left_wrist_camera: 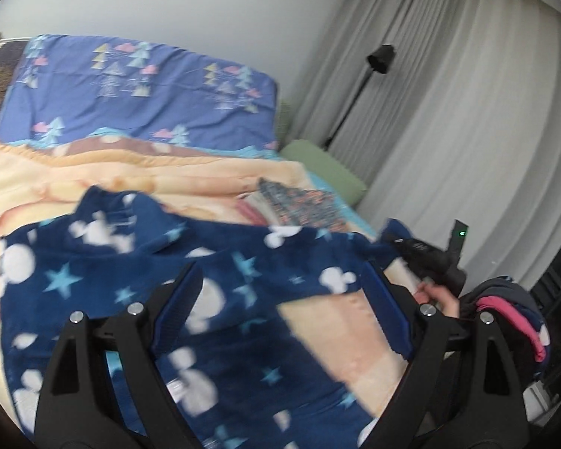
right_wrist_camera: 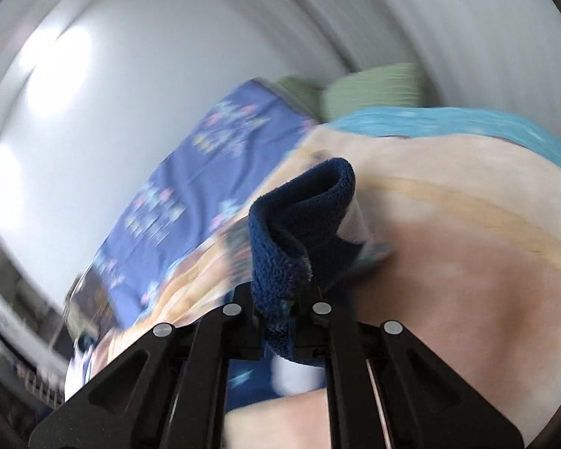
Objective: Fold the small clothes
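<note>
Navy fleece garment with white shapes and pale stars (left_wrist_camera: 190, 299) sprawls across the peach blanket (left_wrist_camera: 93, 176), lower centre. Right gripper (right_wrist_camera: 301, 292) fingers clamped on a fleece edge; left gripper (left_wrist_camera: 280, 299) fingers spread, empty. Soft, light, floppy: likely best pinched at hems or corners.

1. Fleece garment (left_wrist_camera: 138, 280): navy, with white mouse-head shapes and light blue stars.
2. Blanket (left_wrist_camera: 93, 172): peach and cream.
3. Pillow (left_wrist_camera: 138, 89): blue, pastel tree print.
4. Curtains (left_wrist_camera: 467, 112): pale grey.
</note>
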A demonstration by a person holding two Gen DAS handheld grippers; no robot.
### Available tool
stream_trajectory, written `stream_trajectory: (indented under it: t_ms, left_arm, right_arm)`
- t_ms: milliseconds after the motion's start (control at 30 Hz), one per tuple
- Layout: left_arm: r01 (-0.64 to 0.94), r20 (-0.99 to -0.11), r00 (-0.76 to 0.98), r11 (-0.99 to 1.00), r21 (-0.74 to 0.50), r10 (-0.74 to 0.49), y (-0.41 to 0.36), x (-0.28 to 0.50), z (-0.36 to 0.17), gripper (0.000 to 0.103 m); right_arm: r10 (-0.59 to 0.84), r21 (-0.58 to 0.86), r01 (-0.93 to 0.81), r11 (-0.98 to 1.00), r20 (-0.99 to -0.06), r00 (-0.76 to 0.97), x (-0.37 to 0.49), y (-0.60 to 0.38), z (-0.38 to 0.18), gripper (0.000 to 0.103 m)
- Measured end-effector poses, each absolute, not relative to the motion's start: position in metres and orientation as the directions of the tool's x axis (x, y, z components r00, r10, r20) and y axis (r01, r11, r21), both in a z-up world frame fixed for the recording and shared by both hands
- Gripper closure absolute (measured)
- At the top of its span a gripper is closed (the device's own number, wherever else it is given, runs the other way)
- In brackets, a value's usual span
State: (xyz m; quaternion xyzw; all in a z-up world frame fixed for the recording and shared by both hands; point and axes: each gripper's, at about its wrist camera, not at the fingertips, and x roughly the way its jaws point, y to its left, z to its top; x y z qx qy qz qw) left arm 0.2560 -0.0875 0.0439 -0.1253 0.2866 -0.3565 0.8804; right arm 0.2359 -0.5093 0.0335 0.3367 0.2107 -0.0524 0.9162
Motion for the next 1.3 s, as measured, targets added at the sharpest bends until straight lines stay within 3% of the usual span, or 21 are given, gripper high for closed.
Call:
stream_trajectory:
  t_ms: [167,333,533,767,800,867,933,967,1167,1300]
  left_arm:
    - [0.545,-0.413,0.512,0.657,-0.521,-0.753,-0.107,0.285,0.041,0.014]
    - [0.470,-0.475,0.432,0.641,-0.607,-0.766,-0.118,0.325,0.009,0.014]
    - [0.296,-0.503,0.305,0.582,-0.757,-0.809,-0.107,0.361,-0.052,0.015]
    - [0.188,-0.549,0.246,0.595,-0.781,-0.798,-0.104,0.374,-0.087,0.017]
    - [0.180,-0.552,0.239,0.595,-0.783,-0.799,-0.104,0.375,-0.092,0.019]
    - [0.150,-0.556,0.222,0.591,-0.792,-0.801,-0.105,0.378,-0.102,0.034]
    - [0.108,-0.541,0.198,0.567,-0.817,-0.817,-0.105,0.380,-0.114,0.084]
    - [0.093,-0.530,0.190,0.553,-0.828,-0.826,-0.105,0.381,-0.117,0.089]
    - [0.098,-0.479,0.196,0.503,-0.859,-0.856,-0.105,0.379,-0.114,0.092]
    - [0.152,-0.458,0.217,0.494,-0.856,-0.862,-0.103,0.376,-0.094,0.092]
  right_arm:
    - [0.188,0.534,0.072,0.842,-0.418,0.889,0.251,-0.430,0.041,0.095]
    - [0.286,0.404,-0.077,0.912,-0.487,0.825,0.261,-0.337,0.030,0.095]
    - [0.306,0.247,-0.196,0.949,-0.576,0.758,0.259,-0.264,0.002,0.095]
    - [0.317,0.187,-0.258,0.948,-0.630,0.708,0.254,-0.229,-0.017,0.094]
    - [0.317,0.185,-0.260,0.948,-0.634,0.705,0.252,-0.230,-0.018,0.094]
    - [0.319,0.185,-0.262,0.947,-0.644,0.696,0.251,-0.230,-0.023,0.092]
    - [0.315,0.180,-0.262,0.948,-0.650,0.691,0.251,-0.231,-0.026,0.092]
    - [0.314,0.181,-0.260,0.948,-0.650,0.692,0.250,-0.232,-0.026,0.092]
    - [0.323,0.210,-0.246,0.946,-0.633,0.704,0.247,-0.240,-0.021,0.090]
    - [0.351,0.238,-0.258,0.936,-0.608,0.712,0.239,-0.240,-0.014,0.080]
